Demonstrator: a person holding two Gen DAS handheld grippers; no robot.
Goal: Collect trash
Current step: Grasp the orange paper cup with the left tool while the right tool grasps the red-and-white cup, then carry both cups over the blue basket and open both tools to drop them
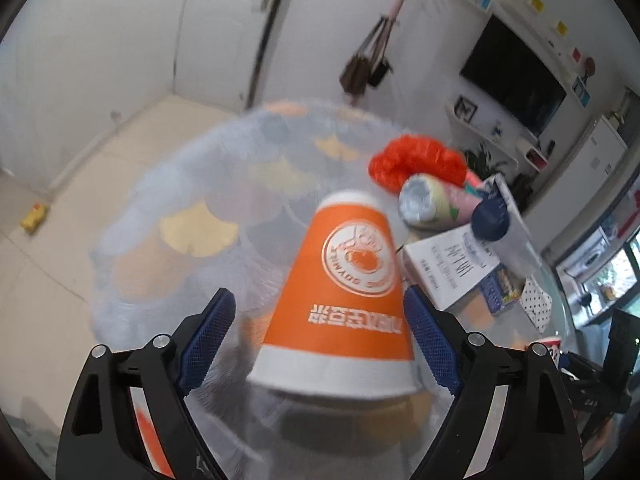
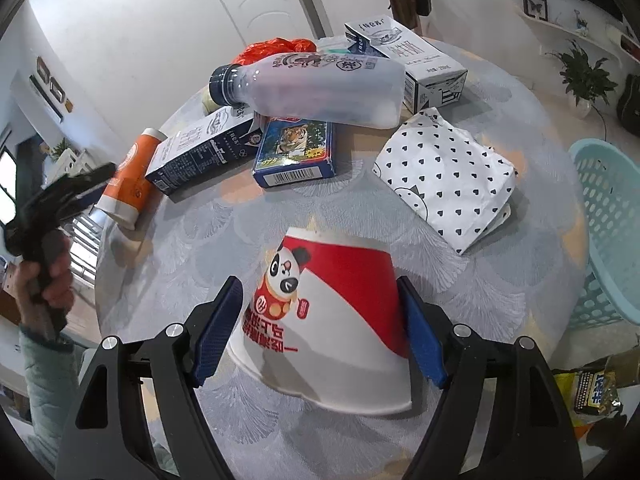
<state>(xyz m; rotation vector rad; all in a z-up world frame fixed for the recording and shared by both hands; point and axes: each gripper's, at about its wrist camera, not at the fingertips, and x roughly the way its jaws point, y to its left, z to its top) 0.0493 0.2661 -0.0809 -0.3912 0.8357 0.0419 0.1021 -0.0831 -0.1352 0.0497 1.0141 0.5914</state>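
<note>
An orange paper cup stands upside down on the round table, between the fingers of my left gripper. The jaws are open: a clear gap shows on the left, while the right pad sits close to the cup. A red and white panda cup, also upside down, its rim dented, stands between the fingers of my right gripper. Its pads stand close on both sides without visibly pressing. In the right wrist view the orange cup is at the far left, beside the left gripper held by a hand.
Beyond the panda cup lie a plastic bottle, two milk cartons, a blue tiger box, a polka-dot paper bag and a red plastic bag. A teal basket stands off the table's right edge.
</note>
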